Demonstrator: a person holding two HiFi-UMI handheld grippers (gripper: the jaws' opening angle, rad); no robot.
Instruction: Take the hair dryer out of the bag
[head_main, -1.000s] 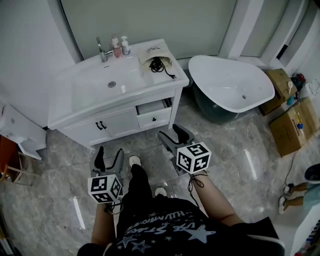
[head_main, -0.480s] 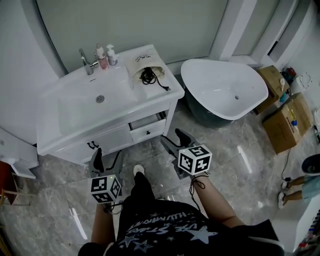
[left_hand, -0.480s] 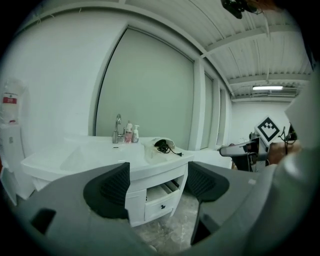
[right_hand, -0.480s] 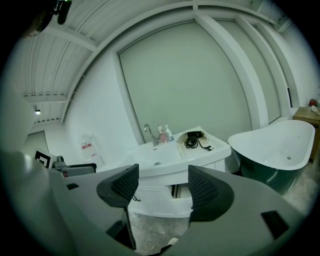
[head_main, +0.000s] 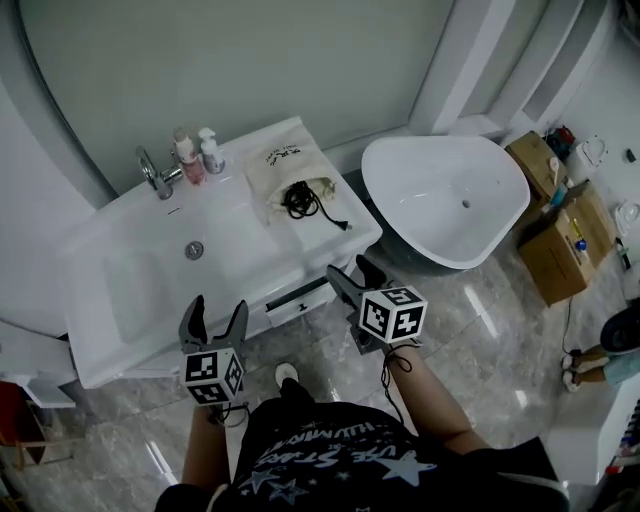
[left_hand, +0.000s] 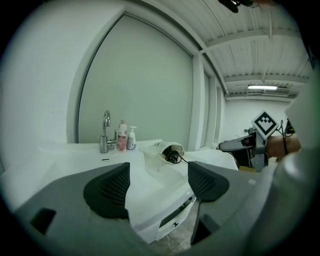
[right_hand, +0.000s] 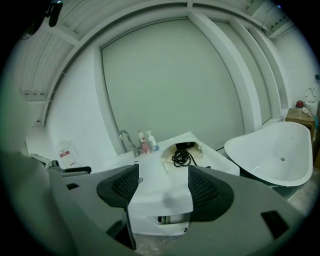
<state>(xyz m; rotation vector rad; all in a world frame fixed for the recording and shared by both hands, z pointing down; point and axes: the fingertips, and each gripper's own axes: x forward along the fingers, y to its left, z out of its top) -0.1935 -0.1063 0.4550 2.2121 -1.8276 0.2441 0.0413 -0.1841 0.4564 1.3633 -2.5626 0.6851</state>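
Note:
A cream cloth bag (head_main: 287, 172) lies on the right end of the white vanity top (head_main: 120, 290), its mouth facing me. A black coiled cord (head_main: 303, 200) spills out of the mouth; the hair dryer's body is hidden inside. My left gripper (head_main: 217, 312) stands open at the counter's front edge, well short of the bag (left_hand: 157, 149). My right gripper (head_main: 352, 276) is open too, below the counter's right corner, aimed at the bag (right_hand: 184, 148) and cord (right_hand: 182, 158). Both have just opened a little wider, with nothing between them.
A chrome faucet (head_main: 153, 174) and two small bottles (head_main: 197, 154) stand behind the basin. A vanity drawer (head_main: 298, 296) is slightly open. A white bathtub (head_main: 447, 198) sits to the right, cardboard boxes (head_main: 560, 215) beyond it. Another person's feet (head_main: 600, 362) show at the far right.
I have stepped toward the vanity, which now looms larger and nearer. Both grippers have advanced with me; the left has reached the counter's front edge, the right the counter's corner.

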